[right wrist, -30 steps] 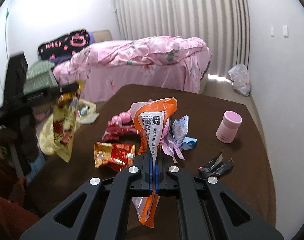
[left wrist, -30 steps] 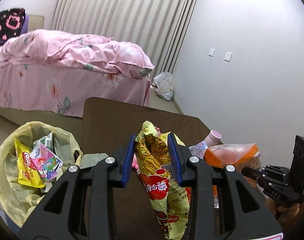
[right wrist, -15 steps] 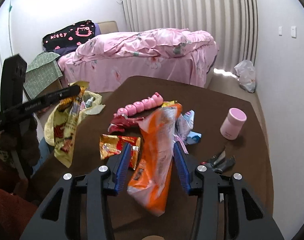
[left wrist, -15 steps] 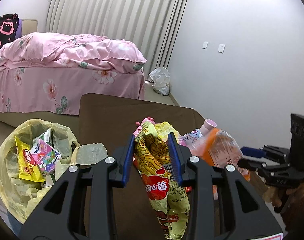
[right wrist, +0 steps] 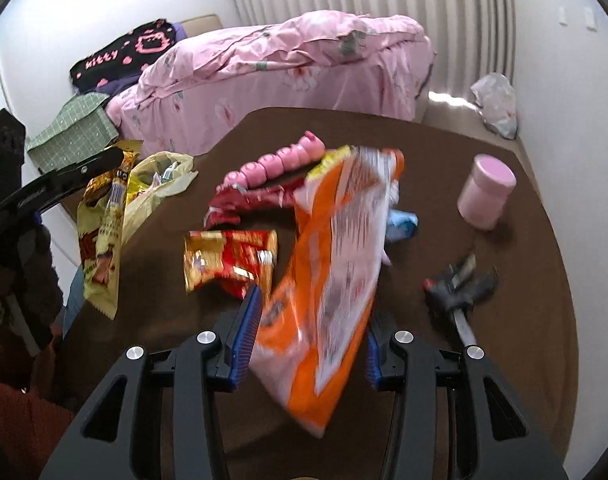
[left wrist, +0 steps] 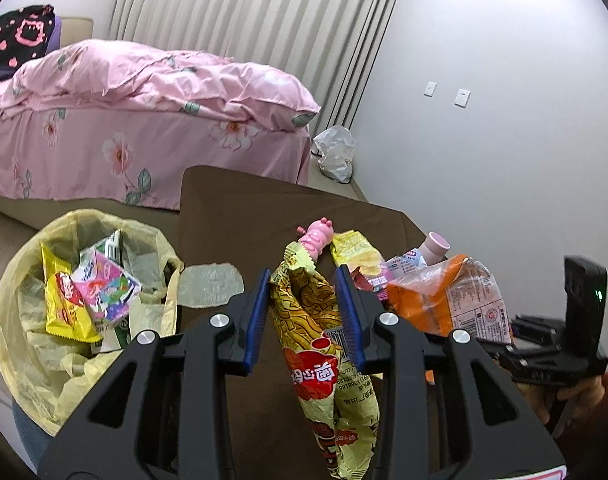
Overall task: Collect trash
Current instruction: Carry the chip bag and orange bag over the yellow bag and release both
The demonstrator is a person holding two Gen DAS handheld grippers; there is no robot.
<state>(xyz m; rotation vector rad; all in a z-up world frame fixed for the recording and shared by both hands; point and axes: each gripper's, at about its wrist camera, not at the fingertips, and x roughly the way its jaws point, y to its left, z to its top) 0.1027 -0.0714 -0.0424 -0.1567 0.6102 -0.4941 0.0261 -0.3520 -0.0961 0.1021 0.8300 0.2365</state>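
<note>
Fingers (left wrist: 346, 312) on my left gripper (left wrist: 304, 314) — black frames with ribbed blue pads — are clamped on a yellow snack bag (left wrist: 324, 344), a crinkled foil pouch with red print that hangs limp below the pads. On my right gripper (right wrist: 310, 338) the same blue pads stand apart, having opened within the last second, and an orange-and-white snack bag (right wrist: 328, 280) sits loose between them; it is blurred and I cannot tell whether either pad touches it.

Left of the table stands the trash bin (left wrist: 7, 320), lined with a thin, wrinkled, pale-yellow plastic bag. Inside it I see a glossy yellow wrapper (left wrist: 63, 300) and a pink-and-green printed packet (left wrist: 107, 288), both leaning against crumpled liner.

On the brown, matte table (right wrist: 504, 360) more litter lies: a shiny red-and-gold foil wrapper (right wrist: 227, 256) just beside the orange bag, a dark-red crumpled wrapper (right wrist: 247, 200) further back, a small blue-and-white packet (right wrist: 400, 224) partly hidden behind the orange bag, and a twisted black wrapper (right wrist: 460, 280) to the right. A segmented pink plastic caterpillar toy (right wrist: 275, 160) rests near the red wrapper, and a smooth, pink cylindrical jar (right wrist: 486, 192) stands upright, well apart from the rest.

Beyond the table is a bed (left wrist: 143, 120) under rumpled pink floral bedding — soft, creased cloth.
</note>
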